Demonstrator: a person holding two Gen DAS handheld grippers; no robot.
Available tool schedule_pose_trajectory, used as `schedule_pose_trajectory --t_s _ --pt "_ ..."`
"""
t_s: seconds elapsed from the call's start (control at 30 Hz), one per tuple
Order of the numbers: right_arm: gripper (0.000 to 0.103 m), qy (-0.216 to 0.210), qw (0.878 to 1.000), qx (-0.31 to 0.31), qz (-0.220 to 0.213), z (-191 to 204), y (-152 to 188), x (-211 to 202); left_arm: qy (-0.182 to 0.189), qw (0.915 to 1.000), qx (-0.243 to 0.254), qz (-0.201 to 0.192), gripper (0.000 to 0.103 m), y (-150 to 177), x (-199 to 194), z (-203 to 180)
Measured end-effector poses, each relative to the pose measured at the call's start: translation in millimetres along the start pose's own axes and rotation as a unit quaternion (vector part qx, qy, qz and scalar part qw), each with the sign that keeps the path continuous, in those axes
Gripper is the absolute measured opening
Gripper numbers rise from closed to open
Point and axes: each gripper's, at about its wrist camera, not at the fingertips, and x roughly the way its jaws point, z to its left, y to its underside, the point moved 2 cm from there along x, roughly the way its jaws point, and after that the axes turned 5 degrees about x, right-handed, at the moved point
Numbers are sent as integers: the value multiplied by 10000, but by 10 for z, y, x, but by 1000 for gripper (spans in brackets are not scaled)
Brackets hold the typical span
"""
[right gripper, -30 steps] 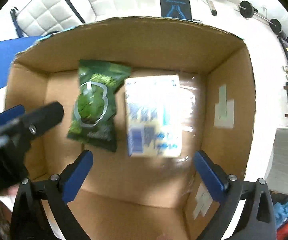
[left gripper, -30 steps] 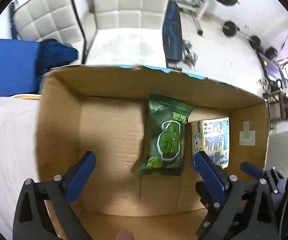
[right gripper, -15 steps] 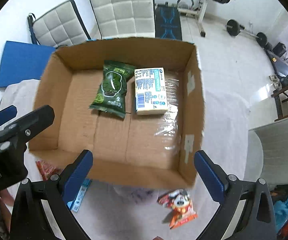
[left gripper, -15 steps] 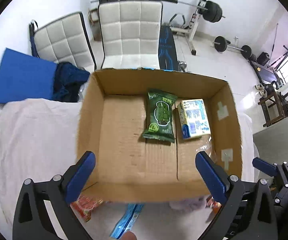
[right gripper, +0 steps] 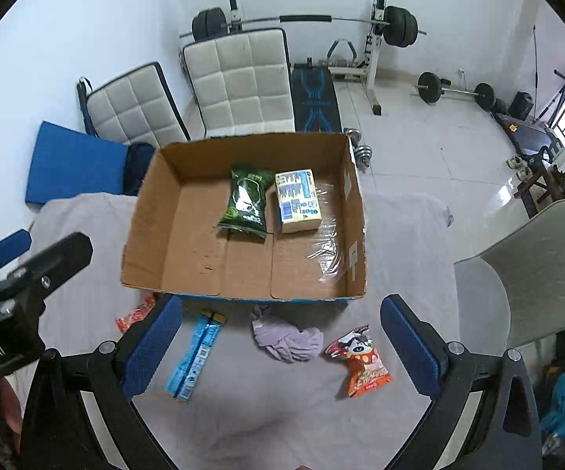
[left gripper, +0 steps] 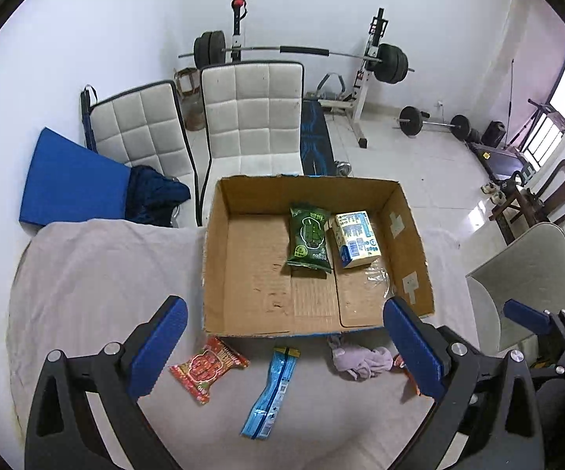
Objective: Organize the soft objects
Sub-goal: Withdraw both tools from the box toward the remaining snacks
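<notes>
Above the bench, both grippers pulled back and empty

Left gripper (left gripper: 282, 335) and right gripper (right gripper: 280, 331) have risen from inside the box (left gripper: 415, 235) within the last second, jaws wide apart on both, holding nothing. Green pouch (left gripper: 309, 237) and yellow pack (left gripper: 356, 239) lie side by side at about 1 o'clock on the box floor, so those two look placed. Four things lie on the cloth along the near wall: red packet (left gripper: 208, 368) at 7 o'clock, blue sachet (left gripper: 270, 399) at 6, lilac rag (right gripper: 288, 338) near 5, orange packet (right gripper: 362, 364) furthest right. My guess is the task is roughly a third done, and the next pick comes from this row
</notes>
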Motion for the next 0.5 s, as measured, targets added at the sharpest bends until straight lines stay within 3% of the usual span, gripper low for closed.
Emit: schedule_pose_trajectory --t_s 0.23,0.33,0.5 --pt "103 -148 9993 234 257 -180 166 -120 -10 10000 22 31 102 157 -101 56" --pt "103 -74 9971 367 660 -426 280 142 -140 9996 24 238 102 286 69 112" --pt "103 465 9863 704 1418 -985 514 773 -277 9965 -206 756 102 617 526 198"
